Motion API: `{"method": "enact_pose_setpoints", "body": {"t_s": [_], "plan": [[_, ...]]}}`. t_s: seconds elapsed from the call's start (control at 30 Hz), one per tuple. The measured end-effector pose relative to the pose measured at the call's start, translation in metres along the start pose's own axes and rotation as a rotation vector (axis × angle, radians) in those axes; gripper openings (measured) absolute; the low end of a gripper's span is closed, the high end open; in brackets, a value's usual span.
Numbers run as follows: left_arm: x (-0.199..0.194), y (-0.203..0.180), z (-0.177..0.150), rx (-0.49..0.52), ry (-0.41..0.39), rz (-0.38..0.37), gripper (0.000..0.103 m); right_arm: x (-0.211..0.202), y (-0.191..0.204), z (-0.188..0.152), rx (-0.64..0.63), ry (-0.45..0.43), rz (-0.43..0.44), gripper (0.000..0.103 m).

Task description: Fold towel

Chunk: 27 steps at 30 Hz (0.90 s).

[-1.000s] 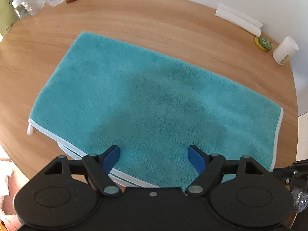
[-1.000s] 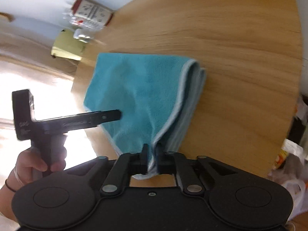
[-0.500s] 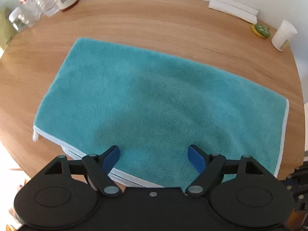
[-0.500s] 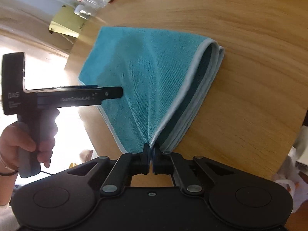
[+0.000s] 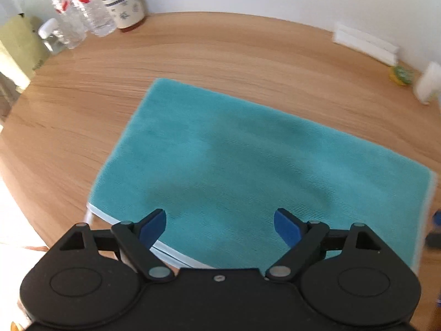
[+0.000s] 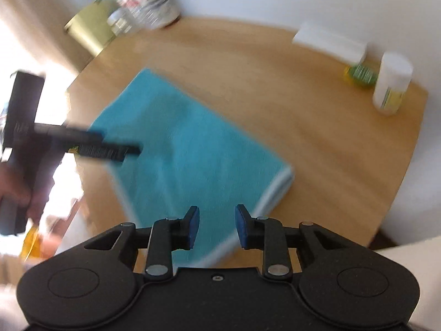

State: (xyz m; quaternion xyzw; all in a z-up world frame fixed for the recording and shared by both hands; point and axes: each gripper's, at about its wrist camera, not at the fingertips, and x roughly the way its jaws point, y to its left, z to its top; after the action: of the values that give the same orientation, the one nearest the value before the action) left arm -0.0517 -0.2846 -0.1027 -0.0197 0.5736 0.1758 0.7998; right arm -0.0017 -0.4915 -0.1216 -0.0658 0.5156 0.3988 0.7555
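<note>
Round wooden surface (image 5: 220, 55) against a white wall, both views motion-blurred. At the far left edge stand plastic bottles (image 5: 74, 13) and a patterned jar (image 5: 124, 0); on the far right, a white box (image 6: 330, 42), a yellow-green item (image 6: 361, 74) and a white cup (image 6: 391, 82).

The towel (image 5: 248, 171), teal with a pale trimmed edge, lies flat on the surface near the middle, already folded: stacked edge layers show at its near-left corner in the left wrist view.

The left gripper (image 5: 220, 229) hovers over the near edge of the towel, jaws spread wide, holding nothing. The right gripper (image 6: 216, 227) sits over the near-right part of the towel, jaws parted with a clear gap, nothing between the pads. In the right wrist view the left gripper appears as a dark blurred bar reaching over the towel's left side, a hand (image 6: 16, 190) on its handle.

Step judged: between folds, no grasp on the cloth, a fold looks laid down and both tools are free. Whether another fold is meant cannot be told. If so, the next move calls for lowering each gripper to a corner on one short end, pinching all stacked layers together, then lifting and carrying that end across evenly so the edges line up. Risk: catching only the top layer and pulling the stack apart.
</note>
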Motion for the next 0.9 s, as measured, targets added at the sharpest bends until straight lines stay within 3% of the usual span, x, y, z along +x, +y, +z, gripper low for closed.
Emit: {"method": "enact_pose_setpoints", "body": {"t_s": [0.17,0.37,0.57,0.77,0.83,0.9], "plan": [[0.005,0.011,-0.009,-0.020,0.022,-0.043,0.091,0.029,0.019,-0.013,-0.081,-0.009,-0.113,0.032],[0.002,0.019,-0.023,0.014,0.024,-0.036,0.098,0.018,0.024,-0.026,-0.122,-0.016,-0.174,0.032],[-0.012,0.031,-0.025,0.098,0.053,-0.030,0.099,-0.001,0.040,-0.021,0.008,-0.036,-0.319,0.032],[-0.055,0.079,-0.009,0.144,-0.009,-0.126,0.102,-0.046,0.092,-0.008,0.193,-0.168,-0.377,0.039],[-0.067,0.097,0.001,0.154,-0.038,-0.188,0.102,-0.056,0.123,0.001,0.274,-0.221,-0.413,0.053],[-0.078,0.118,0.013,0.173,-0.063,-0.246,0.102,-0.057,0.149,0.008,0.299,-0.249,-0.465,0.053]]}}
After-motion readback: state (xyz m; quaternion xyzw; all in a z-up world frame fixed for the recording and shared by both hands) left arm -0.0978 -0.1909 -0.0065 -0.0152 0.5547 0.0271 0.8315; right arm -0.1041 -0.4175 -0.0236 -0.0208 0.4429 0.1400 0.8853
